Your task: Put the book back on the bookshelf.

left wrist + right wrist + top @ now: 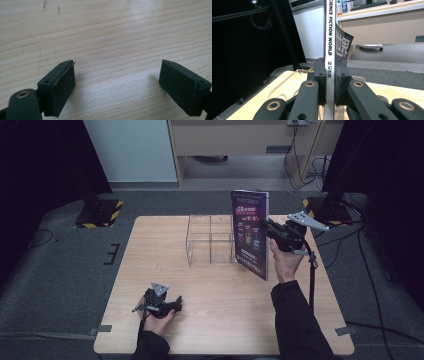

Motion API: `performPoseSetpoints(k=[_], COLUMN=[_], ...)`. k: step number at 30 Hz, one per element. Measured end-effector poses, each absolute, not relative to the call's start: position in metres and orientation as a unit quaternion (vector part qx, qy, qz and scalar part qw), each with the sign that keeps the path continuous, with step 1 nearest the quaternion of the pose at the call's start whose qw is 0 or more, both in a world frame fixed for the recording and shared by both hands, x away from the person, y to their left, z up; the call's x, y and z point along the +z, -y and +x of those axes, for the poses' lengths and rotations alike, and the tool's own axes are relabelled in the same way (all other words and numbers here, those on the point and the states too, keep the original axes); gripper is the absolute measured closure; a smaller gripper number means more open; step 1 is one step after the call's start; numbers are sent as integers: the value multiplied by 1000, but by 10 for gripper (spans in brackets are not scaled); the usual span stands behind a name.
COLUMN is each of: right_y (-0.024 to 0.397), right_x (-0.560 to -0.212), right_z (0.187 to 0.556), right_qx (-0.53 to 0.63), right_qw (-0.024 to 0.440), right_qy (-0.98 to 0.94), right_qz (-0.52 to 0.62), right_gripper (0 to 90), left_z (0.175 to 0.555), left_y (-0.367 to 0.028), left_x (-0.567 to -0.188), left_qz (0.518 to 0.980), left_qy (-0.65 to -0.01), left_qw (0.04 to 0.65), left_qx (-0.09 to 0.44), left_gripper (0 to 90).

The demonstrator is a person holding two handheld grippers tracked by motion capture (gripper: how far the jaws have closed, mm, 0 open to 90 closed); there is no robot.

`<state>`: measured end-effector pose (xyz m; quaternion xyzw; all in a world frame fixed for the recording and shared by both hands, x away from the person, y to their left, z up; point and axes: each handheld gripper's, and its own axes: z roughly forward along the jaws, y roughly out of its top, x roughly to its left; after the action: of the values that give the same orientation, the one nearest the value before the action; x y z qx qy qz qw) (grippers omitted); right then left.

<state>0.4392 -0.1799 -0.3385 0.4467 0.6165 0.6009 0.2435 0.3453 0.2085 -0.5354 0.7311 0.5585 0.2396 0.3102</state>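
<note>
A purple magazine (251, 232) is held upright above the table, just right of a clear acrylic rack (210, 239). My right gripper (272, 231) is shut on its spine edge. In the right gripper view the white spine (329, 40) reading "SCIENCE FICTION WORLD" runs up between the two black jaws, and my right gripper (329, 75) clamps it, with the rack's rim (287, 81) below and to the left. My left gripper (170, 306) rests low near the table's front left, and in its own view my left gripper (117, 75) stands open over bare wood with nothing between the jaws.
The wooden table (165, 270) has open surface in front of the rack. Black stands with yellow-striped bases (100, 212) flank the far corners. A cable (312, 280) hangs from the right gripper. A desk (240, 140) and wires stand beyond.
</note>
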Motion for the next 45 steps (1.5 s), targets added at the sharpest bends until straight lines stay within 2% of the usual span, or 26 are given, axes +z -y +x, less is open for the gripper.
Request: performPoseSetpoints(k=[11, 24, 36, 45], right_y=[172, 172, 174, 182], right_x=[-353, -367, -366, -382], right_z=[454, 454, 442, 424], right_qx=[585, 577, 559, 547], right_qw=[274, 291, 274, 257], right_qy=[-610, -601, -630, -648], right_qz=[458, 471, 465, 463], right_gripper=[833, 832, 829, 830], left_z=[345, 345, 345, 345], left_y=[-208, -208, -208, -208], left_x=[-535, -535, -535, -535], left_qz=[731, 731, 731, 731], left_qy=[-558, -558, -558, -559], left_qw=[310, 310, 310, 310], left_qx=[239, 239, 240, 239], left_gripper=[126, 125, 125, 125])
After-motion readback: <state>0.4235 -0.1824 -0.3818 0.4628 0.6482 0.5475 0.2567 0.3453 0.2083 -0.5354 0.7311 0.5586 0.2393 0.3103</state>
